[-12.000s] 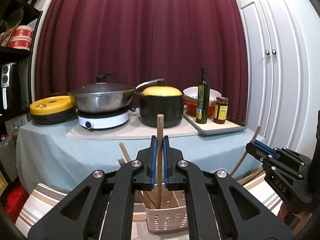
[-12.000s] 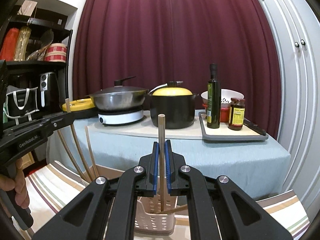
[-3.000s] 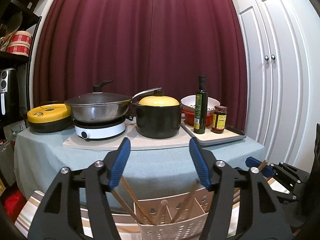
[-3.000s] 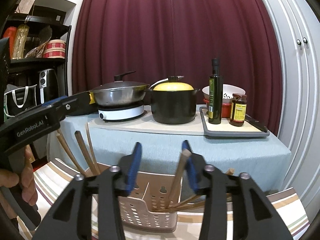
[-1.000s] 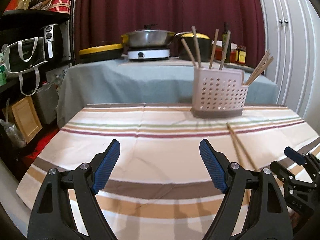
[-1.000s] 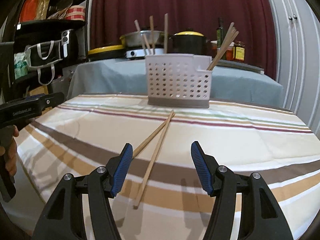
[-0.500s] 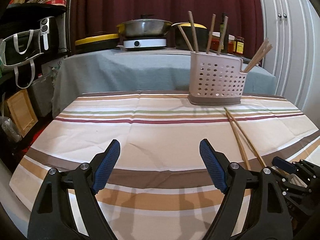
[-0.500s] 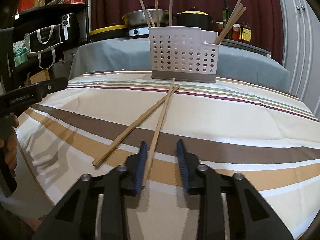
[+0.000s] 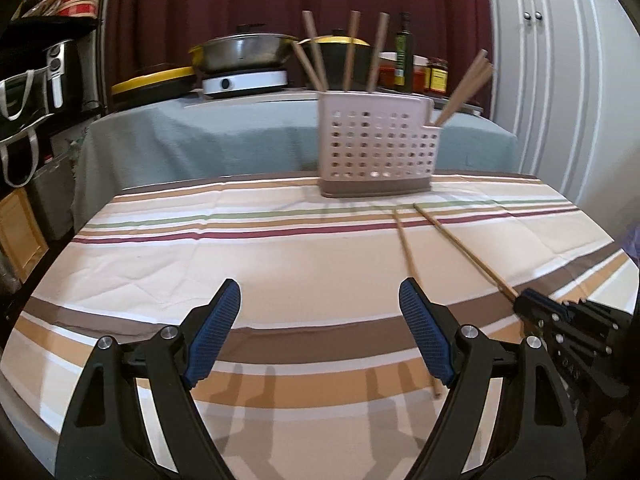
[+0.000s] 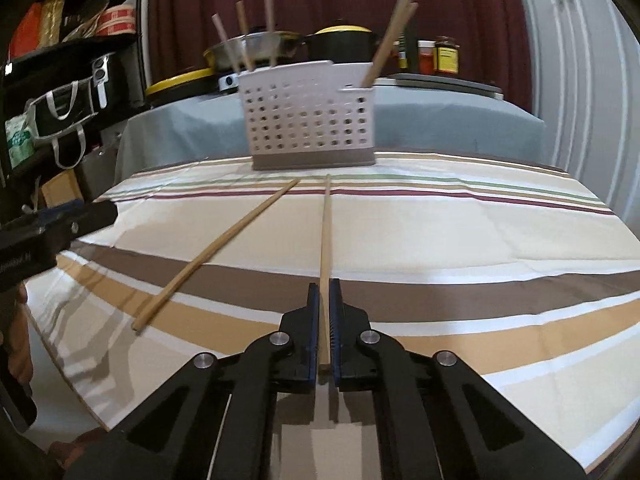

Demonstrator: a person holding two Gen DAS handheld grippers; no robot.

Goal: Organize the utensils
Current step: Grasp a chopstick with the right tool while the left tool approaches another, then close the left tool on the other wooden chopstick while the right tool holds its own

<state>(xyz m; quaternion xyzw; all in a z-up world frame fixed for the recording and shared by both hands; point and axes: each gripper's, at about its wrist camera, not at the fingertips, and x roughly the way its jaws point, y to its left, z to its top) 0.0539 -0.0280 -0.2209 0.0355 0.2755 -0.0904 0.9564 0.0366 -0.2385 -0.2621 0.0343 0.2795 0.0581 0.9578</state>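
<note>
The right gripper point(image 10: 325, 300) has its fingers clamped on one wooden chopstick point(image 10: 325, 236) lying along the striped desk point(image 10: 480, 240) — a second chopstick point(image 10: 216, 252) lies loose beside it. The left gripper point(image 9: 320, 320) hovers with fingers spread wide. The perforated utensil caddy point(image 9: 376, 152) stands beyond, holding more chopsticks.

On the side of my right claw point(image 9: 520, 305), low to the right of my left claw, faint pale letters look like "DAS". My left claw point(image 10: 100, 214), off to the left of my right one, carries white print too blurred to read. The yellow label on the jar point(image 10: 447, 58) far ahead is illegible too.
</note>
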